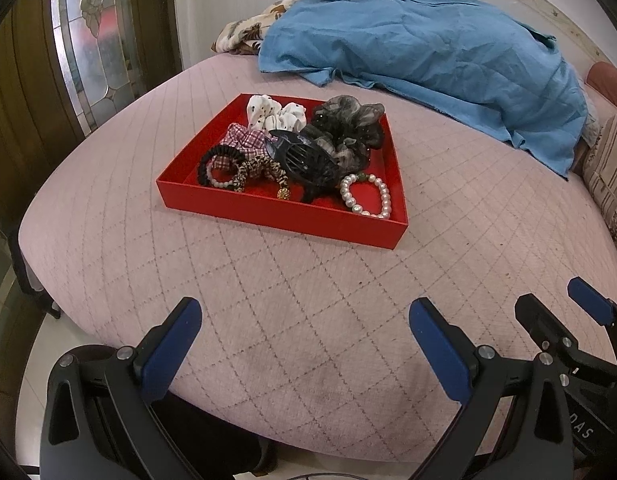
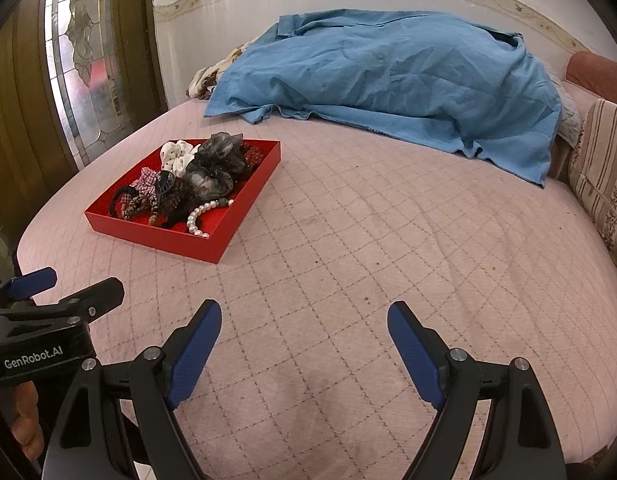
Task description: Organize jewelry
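Both sets of jaws are spread wide and nothing is held: the left gripper [image 1: 304, 320] and the right gripper [image 2: 304, 322] are poised side by side above the near edge of the bed [image 2: 348, 240], well short of the red tray [image 1: 268, 216]. Inside it, everything is kept gathered: scrunchies [image 1: 348, 120], a black claw clip [image 1: 304, 160] and a pearl bracelet [image 1: 368, 196] are heaped together, overlapping.

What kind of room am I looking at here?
Most likely a bedroom in a home. There is a bed with a pink quilted cover, a rumpled blue sheet at its far end, and a red tray of hair ties and bracelets lying on it.
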Demonstrator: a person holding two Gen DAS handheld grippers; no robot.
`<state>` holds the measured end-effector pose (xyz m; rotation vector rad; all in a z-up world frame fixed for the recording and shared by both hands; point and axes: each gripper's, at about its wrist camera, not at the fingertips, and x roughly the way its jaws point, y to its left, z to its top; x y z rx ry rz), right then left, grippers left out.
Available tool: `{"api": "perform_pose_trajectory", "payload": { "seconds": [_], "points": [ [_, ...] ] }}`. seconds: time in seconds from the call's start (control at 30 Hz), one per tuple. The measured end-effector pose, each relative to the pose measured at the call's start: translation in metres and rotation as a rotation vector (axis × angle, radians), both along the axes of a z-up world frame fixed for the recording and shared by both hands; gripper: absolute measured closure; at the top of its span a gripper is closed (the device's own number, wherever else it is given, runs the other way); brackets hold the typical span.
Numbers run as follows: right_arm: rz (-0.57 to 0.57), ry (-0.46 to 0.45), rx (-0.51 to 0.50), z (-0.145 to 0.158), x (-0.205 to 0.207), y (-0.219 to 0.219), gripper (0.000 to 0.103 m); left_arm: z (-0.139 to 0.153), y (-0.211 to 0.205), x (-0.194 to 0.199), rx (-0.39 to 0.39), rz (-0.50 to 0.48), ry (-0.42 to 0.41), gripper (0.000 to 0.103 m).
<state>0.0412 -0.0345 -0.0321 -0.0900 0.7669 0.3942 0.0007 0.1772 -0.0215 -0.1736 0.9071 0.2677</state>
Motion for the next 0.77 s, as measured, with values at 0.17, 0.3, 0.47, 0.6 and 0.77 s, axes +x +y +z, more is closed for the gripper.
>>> {"api": "perform_pose_trajectory", "payload": {
  "seconds": [0.17, 0.3, 0.47, 0.6, 0.77],
  "points": [
    [0.007, 0.005, -0.003, -0.001, -0.001, 0.002, 0.014, -0.002, 0.002, 0.001, -0.006, 0.006, 0.007, 0.0],
    [0.011, 0.009, -0.006, -0.004, 0.0, 0.003, 0.014, -0.004, 0.003, 0.001, -0.01, 0.009, 0.01, 0.0],
    [0.018, 0.013, -0.008, -0.005, 0.001, 0.006, 0.014, -0.004, 0.004, 0.001, -0.005, 0.013, 0.007, 0.0],
    [0.024, 0.022, -0.003, -0.006, 0.001, 0.006, 0.014, -0.002, 0.01, 0.003, -0.01, 0.033, 0.001, 0.0],
    [0.02, 0.031, 0.015, -0.006, 0.003, 0.003, 0.014, 0.006, 0.012, 0.009, 0.002, 0.044, -0.006, 0.0]
  ]
}}
